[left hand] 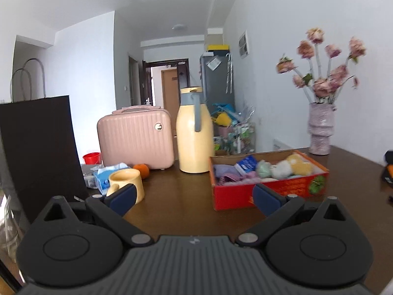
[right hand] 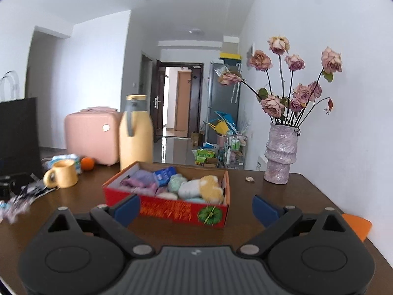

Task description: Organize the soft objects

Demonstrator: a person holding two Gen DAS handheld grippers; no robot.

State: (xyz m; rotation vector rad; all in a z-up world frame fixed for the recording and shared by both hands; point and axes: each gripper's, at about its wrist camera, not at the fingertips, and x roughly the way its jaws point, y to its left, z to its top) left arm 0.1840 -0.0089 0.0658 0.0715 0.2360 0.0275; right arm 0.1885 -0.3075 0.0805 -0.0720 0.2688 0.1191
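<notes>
A red cardboard box (left hand: 245, 195) (right hand: 172, 210) stands on the brown table. It holds several soft things: purple cloth (left hand: 227, 173) (right hand: 142, 180), a blue packet (left hand: 246, 164) (right hand: 165, 174), a green plush (left hand: 264, 167) (right hand: 175, 183), a white and yellow plush (left hand: 298, 164) (right hand: 208, 186). My left gripper (left hand: 194, 195) is open and empty, in front of the box's left end. My right gripper (right hand: 196, 207) is open and empty, just in front of the box.
A yellow mug (left hand: 127, 184) (right hand: 63, 175), an orange (left hand: 142, 169) (right hand: 87, 163), a tissue pack (left hand: 105, 175), a yellow thermos (left hand: 195, 132) (right hand: 136, 135), a pink case (left hand: 136, 139) (right hand: 92, 134) and a black bag (left hand: 40, 152) stand left. A flower vase (left hand: 320, 129) (right hand: 281, 154) stands at the right wall.
</notes>
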